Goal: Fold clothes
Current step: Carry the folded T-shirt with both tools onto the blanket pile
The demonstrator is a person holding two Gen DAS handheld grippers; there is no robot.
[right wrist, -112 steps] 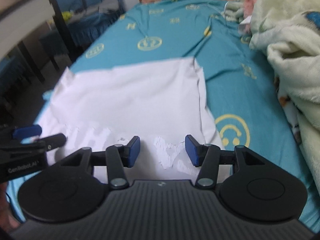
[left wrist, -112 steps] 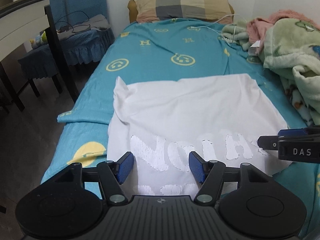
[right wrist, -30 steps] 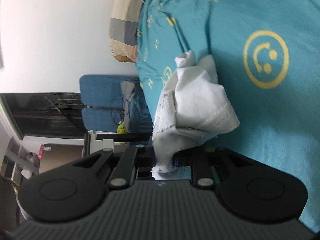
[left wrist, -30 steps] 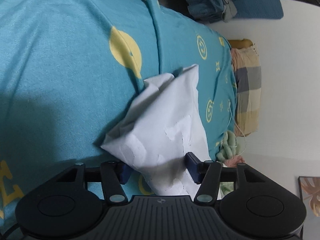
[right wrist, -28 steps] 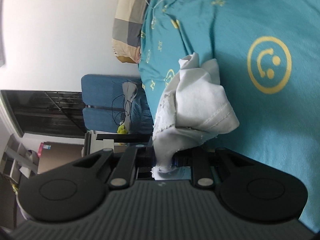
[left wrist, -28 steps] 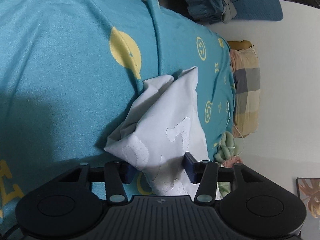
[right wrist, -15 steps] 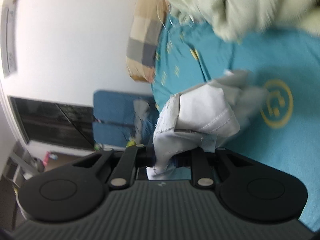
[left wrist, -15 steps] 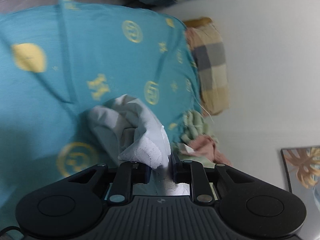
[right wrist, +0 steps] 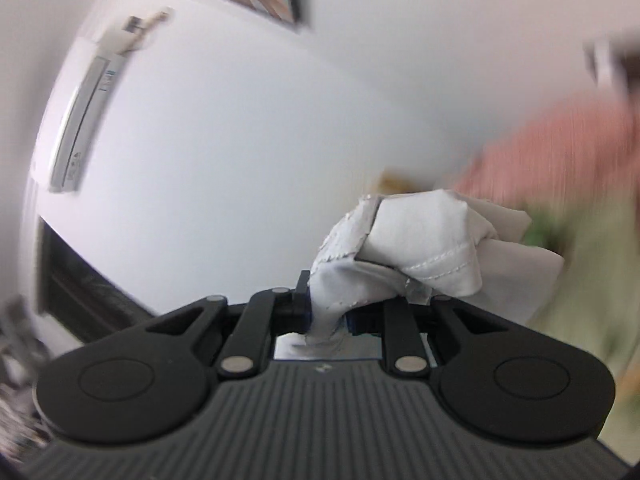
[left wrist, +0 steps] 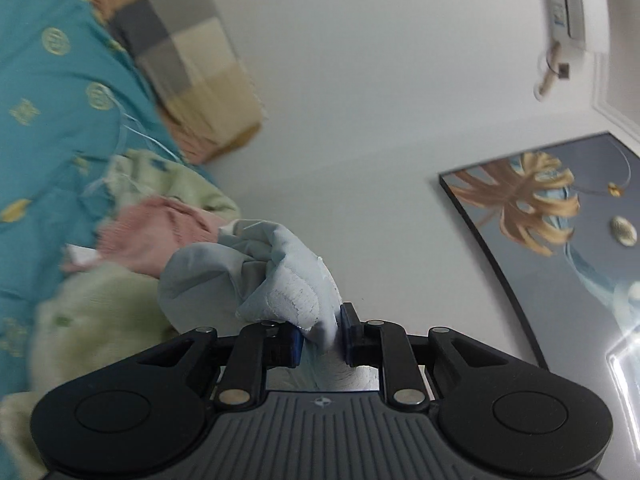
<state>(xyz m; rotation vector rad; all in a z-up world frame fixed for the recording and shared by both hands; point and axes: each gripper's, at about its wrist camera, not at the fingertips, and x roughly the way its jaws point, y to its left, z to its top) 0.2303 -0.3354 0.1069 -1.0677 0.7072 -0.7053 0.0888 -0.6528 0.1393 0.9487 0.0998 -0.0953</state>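
Cloth (left wrist: 256, 280) filled both grips — a white garment bunched into loose folds, held up off the bed (left wrist: 44, 92) with the wall (left wrist: 360, 100) behind it. The left gripper (left wrist: 322, 340) had its jaws closed on a gathered edge of the cloth; a rough white patch of print showed on the fold just above the blue pads (left wrist: 295, 345). Beyond that bundle lay a pink blanket (left wrist: 160, 236) and a pale green one (left wrist: 100, 312), both on the teal sheet with yellow marks, and a checked pillow (left wrist: 180, 52) stood against the wall at the bed's head. A framed picture (left wrist: 560, 240) of a golden leaf hung to the right, with an air conditioner (left wrist: 568, 0) in the upper corner.

The right gripper (right wrist: 328, 316) was likewise clamped on the cloth (right wrist: 424, 248), which rose from between its fingers and flopped to the right in a stitched hem. That view was blurred — the pink blanket (right wrist: 560, 152) and green blanket (right wrist: 592, 264) were only smears at the right edge. The air conditioner (right wrist: 92, 100) showed at the left, above a dark opening that I could not make out.
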